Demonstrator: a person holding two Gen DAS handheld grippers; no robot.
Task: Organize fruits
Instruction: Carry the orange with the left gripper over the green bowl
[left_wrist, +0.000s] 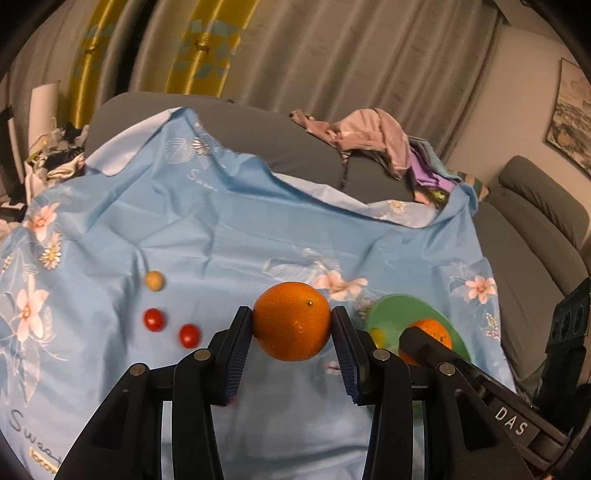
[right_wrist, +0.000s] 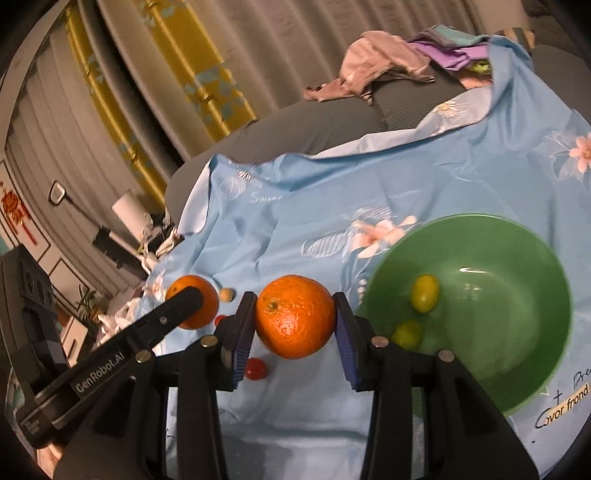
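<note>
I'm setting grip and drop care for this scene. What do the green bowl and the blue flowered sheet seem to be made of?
Green bowl: smooth and glossy, with light glints on its inner wall; probably glazed ceramic or hard plastic, the look leaves it open. Blue flowered sheet: thin woven cloth, matte to faintly shiny; it creases, folds and shows a paler underside.

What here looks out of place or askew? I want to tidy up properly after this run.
The blue floral sheet lies rumpled, its far edge folded back. Two red tomatoes and a tan fruit sit loose on it, outside the green bowl. Nothing looks spilled or damaged.

Bed (left_wrist: 236, 122) w/ blue sheet (left_wrist: 221, 229), green bowl (right_wrist: 517, 258).
</note>
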